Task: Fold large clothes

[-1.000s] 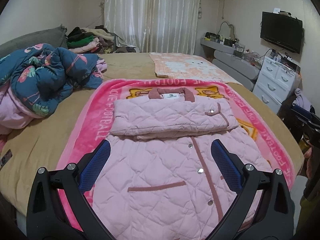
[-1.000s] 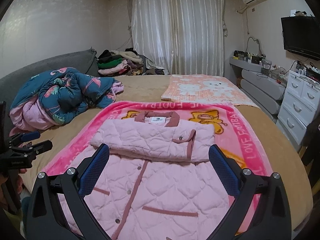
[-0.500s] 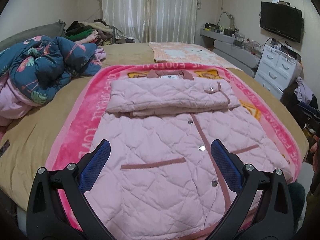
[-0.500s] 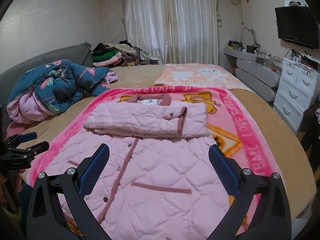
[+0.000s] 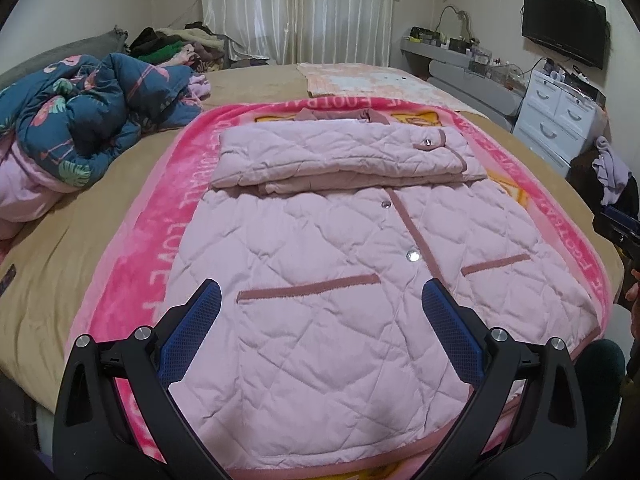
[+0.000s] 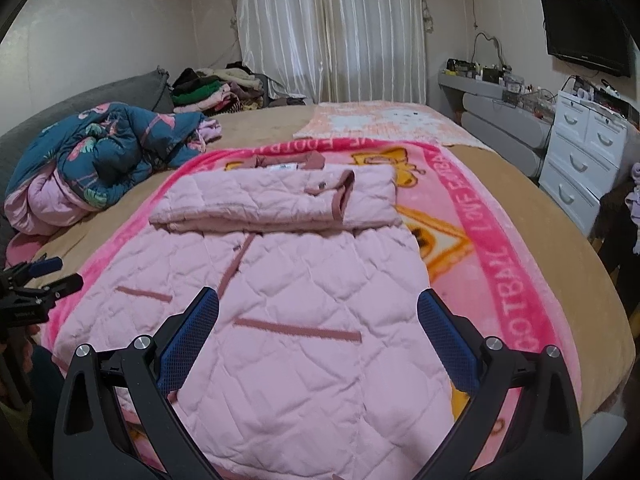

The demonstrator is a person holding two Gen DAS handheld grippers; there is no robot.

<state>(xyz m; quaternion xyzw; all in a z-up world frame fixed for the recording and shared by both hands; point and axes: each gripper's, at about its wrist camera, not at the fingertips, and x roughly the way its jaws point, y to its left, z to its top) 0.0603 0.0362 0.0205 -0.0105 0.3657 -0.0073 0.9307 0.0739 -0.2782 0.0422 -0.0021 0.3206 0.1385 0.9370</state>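
Note:
A pink quilted jacket [image 5: 320,272] lies flat on a bright pink blanket [image 5: 160,248], front up, both sleeves folded across the chest [image 5: 340,152]. It also shows in the right wrist view [image 6: 304,312], on the blanket [image 6: 500,248]. My left gripper [image 5: 320,332] is open and empty, above the jacket's lower left part near the hem. My right gripper [image 6: 318,338] is open and empty, above the jacket's lower right part. The left gripper shows at the left edge of the right wrist view [image 6: 36,280].
The blanket lies on a tan bed [image 5: 60,240]. A bunched blue flowered quilt [image 5: 92,112] lies at the left. A peach towel [image 5: 360,80] lies at the far end. White drawers [image 6: 584,152] and a wall TV [image 5: 564,26] stand right. Piled clothes [image 6: 216,88] lie by the curtain.
Both grippers have come down and closer to the jacket's hem, so the jacket fills more of each view. Both stay open and empty.

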